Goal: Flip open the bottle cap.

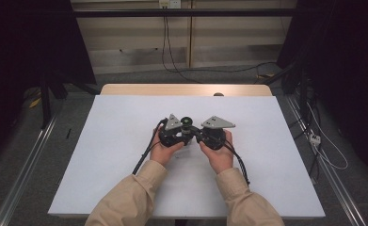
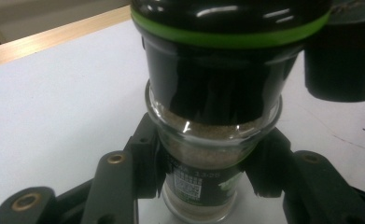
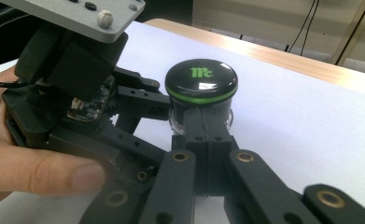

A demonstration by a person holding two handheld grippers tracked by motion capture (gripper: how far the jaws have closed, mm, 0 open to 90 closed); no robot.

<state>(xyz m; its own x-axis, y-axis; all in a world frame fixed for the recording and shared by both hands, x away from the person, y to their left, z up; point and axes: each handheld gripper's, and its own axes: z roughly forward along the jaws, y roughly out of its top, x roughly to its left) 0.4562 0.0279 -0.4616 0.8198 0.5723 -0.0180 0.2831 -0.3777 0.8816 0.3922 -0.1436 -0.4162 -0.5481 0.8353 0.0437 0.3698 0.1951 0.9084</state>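
Spice jar (image 2: 208,154): 1 item, upright near the middle of the white table (image 1: 101,155), between the 2 grippers. Round clear glass body, filled nearly to the shoulder with fine tan powder. Dark label low on the glass, with a small square code and pale digits too blurred to read. Cap (image 3: 201,79): glossy black dome, round, ringed by a thin green band; green "Mc" logo printed on top.

Left gripper (image 2: 203,172): black matte plastic, brass-coloured rivets, grey 3-cornered plate on top; jaws clamped on the glass body, 1 at each side below the cap. Held from the left side of the jar (image 1: 185,126).

Right gripper (image 3: 207,140): same build; jaws pressed together, tips touching, nothing between them, just beside the jar under the cap's rim.

Table: smooth white top, pale wood strip along the far edge.
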